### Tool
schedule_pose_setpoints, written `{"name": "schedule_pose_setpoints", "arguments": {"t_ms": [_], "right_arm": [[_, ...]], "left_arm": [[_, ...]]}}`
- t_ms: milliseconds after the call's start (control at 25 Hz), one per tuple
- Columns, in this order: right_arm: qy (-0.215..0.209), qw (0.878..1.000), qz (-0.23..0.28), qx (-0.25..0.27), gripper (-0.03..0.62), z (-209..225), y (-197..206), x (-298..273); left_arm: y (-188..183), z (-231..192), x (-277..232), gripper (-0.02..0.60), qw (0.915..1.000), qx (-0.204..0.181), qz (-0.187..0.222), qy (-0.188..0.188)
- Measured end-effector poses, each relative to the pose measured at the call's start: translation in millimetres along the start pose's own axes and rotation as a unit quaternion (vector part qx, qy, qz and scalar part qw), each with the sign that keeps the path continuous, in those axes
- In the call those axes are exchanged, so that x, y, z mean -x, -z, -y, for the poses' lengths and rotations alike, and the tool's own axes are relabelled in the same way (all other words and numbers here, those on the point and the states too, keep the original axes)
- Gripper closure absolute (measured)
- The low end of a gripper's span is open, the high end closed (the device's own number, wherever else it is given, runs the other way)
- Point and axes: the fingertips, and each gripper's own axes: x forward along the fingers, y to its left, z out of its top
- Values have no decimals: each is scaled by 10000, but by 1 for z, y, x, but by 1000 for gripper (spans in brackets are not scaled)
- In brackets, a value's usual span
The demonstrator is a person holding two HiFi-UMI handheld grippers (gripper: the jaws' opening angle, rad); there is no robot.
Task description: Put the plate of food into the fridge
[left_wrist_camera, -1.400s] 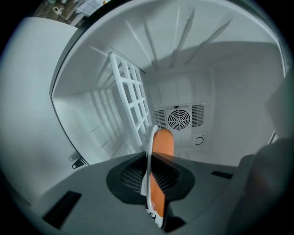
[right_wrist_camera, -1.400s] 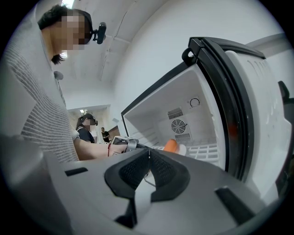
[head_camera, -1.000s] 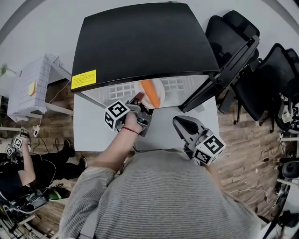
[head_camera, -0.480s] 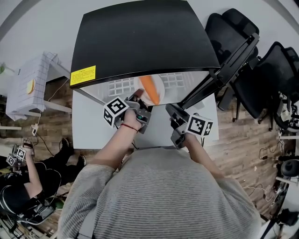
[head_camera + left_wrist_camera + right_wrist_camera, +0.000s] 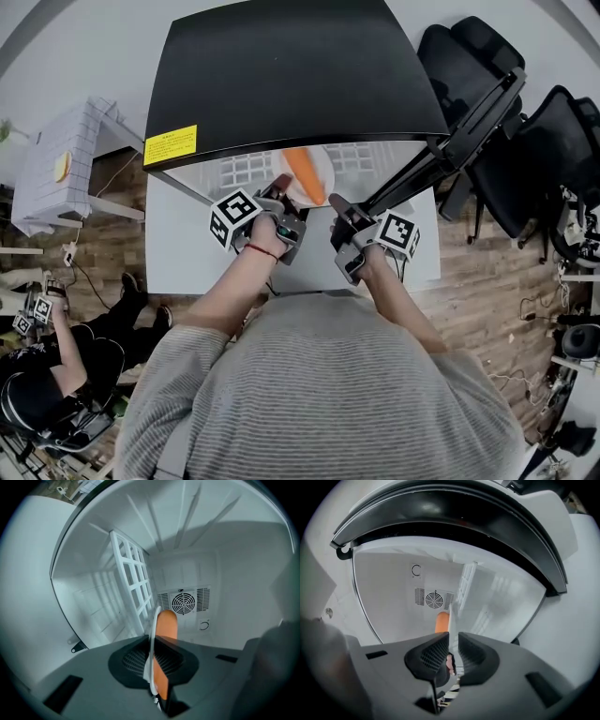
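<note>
A white plate (image 5: 319,178) with an orange carrot-like food (image 5: 302,175) hangs level at the mouth of the black-topped fridge (image 5: 291,75). My left gripper (image 5: 280,186) is shut on the plate's near-left rim. In the left gripper view the rim (image 5: 152,639) runs edge-on between the jaws, with the food (image 5: 167,625) beside it. My right gripper (image 5: 337,203) has come to the plate's right rim. Its jaws (image 5: 453,651) stand slightly apart, open, with the rim (image 5: 450,620) entering the narrow gap and the food (image 5: 441,622) behind.
The fridge door (image 5: 469,117) swings open to the right. Inside are a white wire shelf (image 5: 133,583) and a round fan vent (image 5: 183,603) on the back wall. Black office chairs (image 5: 530,141) stand at right, a white rack (image 5: 66,169) at left, a seated person (image 5: 47,366) lower left.
My right gripper has moved from beside my body up and left to the plate's right rim. The left gripper and plate have edged a little toward the fridge.
</note>
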Motion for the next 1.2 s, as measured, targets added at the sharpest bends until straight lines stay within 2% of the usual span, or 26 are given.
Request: {"name": "schedule_pose_setpoints", "arguments": {"t_ms": [120,320,520,560,680,760,840,1000,1120,1200], "right_arm": [[-20,9998,66,-195,540,0,-2,0],[-234,9983,105,-519,500,-6,-4,-3],[-101,9985,41,-536,501,0,-2,-7],[-70,9986,13,-530,502,1,-1,-8],[-23,9989,12,-471,562,-4,0,-9],[49,9990,66,-449,566,-6,-2,-10],[97,9986,99,-507,568,-4,-2,-10],[164,9981,175,-564,568,0,-6,-11],[195,9978,252,-576,569,-2,-8,-13],[255,9974,306,-603,569,-1,-10,-15]], "left_arm": [[0,0,0,546,10000,-5,-6,-4],[1,0,0,546,10000,-63,-31,-16],[2,-1,-1,546,10000,-71,-57,-20],[2,-1,-1,546,9999,-81,-63,-23],[1,0,-1,546,9998,-149,-87,-15],[1,3,0,546,9996,-231,-125,54],[2,7,3,544,9989,-393,-216,149],[11,17,16,449,9929,-1005,-589,237],[20,19,32,439,9869,-1359,-830,247],[22,19,37,439,9855,-1417,-878,302]]}}
